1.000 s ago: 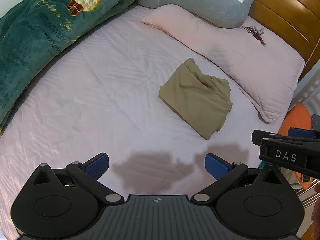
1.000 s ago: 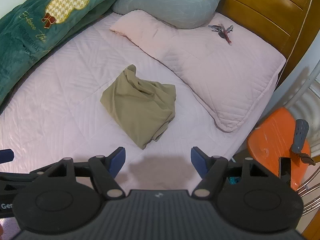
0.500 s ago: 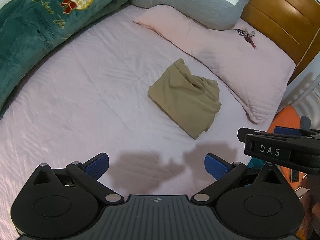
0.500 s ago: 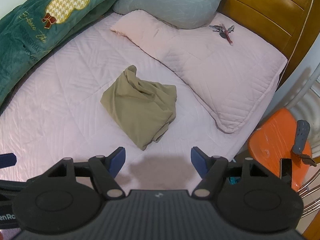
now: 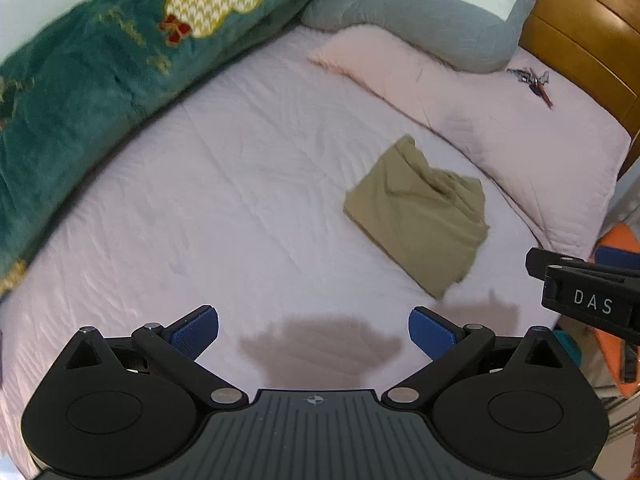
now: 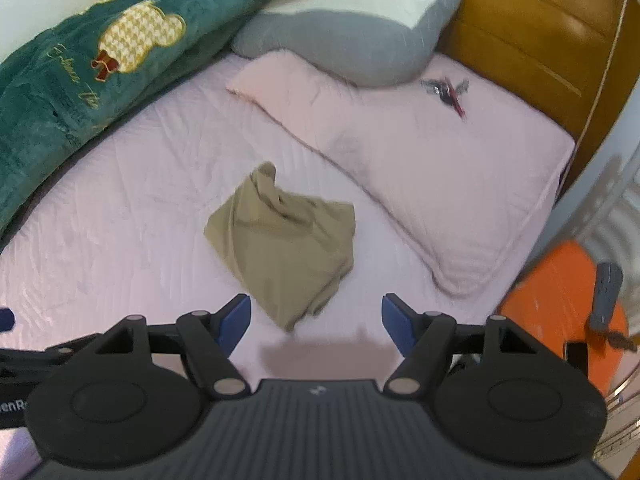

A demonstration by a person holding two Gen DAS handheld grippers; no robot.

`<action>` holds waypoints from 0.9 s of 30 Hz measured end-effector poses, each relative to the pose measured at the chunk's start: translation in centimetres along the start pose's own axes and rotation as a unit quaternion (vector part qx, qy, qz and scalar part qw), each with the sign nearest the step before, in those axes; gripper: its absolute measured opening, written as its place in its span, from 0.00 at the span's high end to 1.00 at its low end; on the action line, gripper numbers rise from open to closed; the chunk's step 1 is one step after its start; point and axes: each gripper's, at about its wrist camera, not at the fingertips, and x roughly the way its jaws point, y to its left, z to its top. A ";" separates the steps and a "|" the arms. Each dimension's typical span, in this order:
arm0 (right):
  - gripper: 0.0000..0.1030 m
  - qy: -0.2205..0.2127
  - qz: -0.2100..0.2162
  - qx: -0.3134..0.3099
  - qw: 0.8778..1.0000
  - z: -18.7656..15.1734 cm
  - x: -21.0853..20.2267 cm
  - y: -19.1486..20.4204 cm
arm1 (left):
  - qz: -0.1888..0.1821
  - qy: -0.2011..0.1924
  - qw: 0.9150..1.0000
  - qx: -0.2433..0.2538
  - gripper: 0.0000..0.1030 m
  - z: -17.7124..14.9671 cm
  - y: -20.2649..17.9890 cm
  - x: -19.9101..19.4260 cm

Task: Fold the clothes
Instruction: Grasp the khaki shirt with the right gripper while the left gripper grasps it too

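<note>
A khaki garment (image 5: 420, 220) lies in a loosely folded, rumpled bundle on the pink bedsheet (image 5: 240, 208), just before the pink pillow. My left gripper (image 5: 314, 334) hovers above the sheet, near and to the left of the garment, open with nothing between its blue pads. In the right wrist view the same garment (image 6: 286, 246) lies straight ahead and its near corner reaches between the fingers of my right gripper (image 6: 316, 322), which is open and held above the cloth. The right gripper's body shows at the right edge of the left wrist view.
A pink pillow (image 6: 420, 184) with a bunch of keys (image 6: 446, 90) and a grey pillow (image 6: 352, 40) lie against the wooden headboard (image 6: 532, 36). A green plush blanket (image 5: 100, 80) runs along the left. An orange stool (image 6: 560, 308) stands beside the bed on the right.
Both views have tilted a little, so the garment sits lower in the right wrist view, nearer its fingers. The garment itself has not moved and both grippers stay open.
</note>
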 end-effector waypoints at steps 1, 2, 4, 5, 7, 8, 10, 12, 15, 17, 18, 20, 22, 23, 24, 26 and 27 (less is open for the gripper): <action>0.30 -0.012 0.002 -0.002 1.000 0.1 -0.1 0.0 | 0.001 -0.008 1.000 -0.001 0.01 0.2 -0.1 0.1; 0.30 -0.029 0.010 -0.001 1.000 0.1 -0.3 -0.1 | 0.002 -0.015 1.000 -0.003 0.01 0.4 -0.2 0.2; 0.30 -0.064 0.029 0.006 0.997 0.1 -0.7 -0.6 | -0.004 -0.023 1.000 -0.010 0.01 0.8 -0.6 0.6; 0.30 -0.075 0.038 0.011 0.996 0.0 -0.8 -1.0 | -0.010 -0.023 1.000 -0.017 0.01 0.7 -0.8 1.0; 0.30 -0.074 0.042 0.019 0.996 -0.1 -0.2 -1.5 | -0.020 -0.013 0.999 -0.029 0.01 0.5 -1.3 2.1; 0.30 -0.066 0.038 0.023 0.997 -0.1 0.2 -1.8 | -0.022 -0.001 0.999 -0.033 0.01 0.2 -1.6 3.1; 0.30 -0.044 0.024 0.033 0.998 -0.5 1.3 -2.3 | -0.023 0.023 0.999 -0.037 0.01 -0.4 -2.1 4.8; 0.30 -0.032 0.021 0.047 0.998 -1.0 2.1 -2.8 | -0.020 0.044 0.998 -0.038 0.01 -1.1 -2.5 6.3; 0.30 -0.013 0.021 0.057 0.998 -1.8 3.2 -3.2 | -0.022 0.064 0.997 -0.032 0.01 -2.0 -2.7 8.0; 0.30 -0.005 0.021 0.058 0.998 -2.2 4.1 -3.2 | -0.026 0.069 0.997 -0.033 0.01 -2.3 -2.6 9.1; 0.30 -0.002 0.022 0.058 0.998 -2.2 4.6 -3.2 | -0.027 0.069 0.997 -0.034 0.01 -2.3 -2.6 9.6; 0.30 -0.002 0.025 0.059 0.998 -2.3 5.5 -3.0 | -0.025 0.068 0.997 -0.035 0.01 -2.1 -2.5 10.7; 0.30 -0.004 0.029 0.061 0.998 -2.1 6.4 -3.0 | -0.029 0.067 0.997 -0.039 0.01 -1.7 -2.5 11.9; 0.30 -0.007 0.032 0.063 0.998 -1.9 6.9 -2.9 | -0.029 0.067 0.996 -0.042 0.01 -1.4 -2.5 12.5; 0.30 -0.012 0.035 0.065 0.997 -1.7 7.3 -2.9 | -0.029 0.067 0.996 -0.047 0.01 -1.2 -2.4 13.2; 0.30 -0.028 0.038 0.064 0.997 -1.3 8.2 -2.8 | -0.029 0.064 0.996 -0.056 0.01 -0.6 -2.3 14.2; 0.30 -0.033 0.037 0.061 0.997 -1.1 8.7 -2.7 | -0.029 0.061 0.996 -0.060 0.01 -0.3 -2.3 14.7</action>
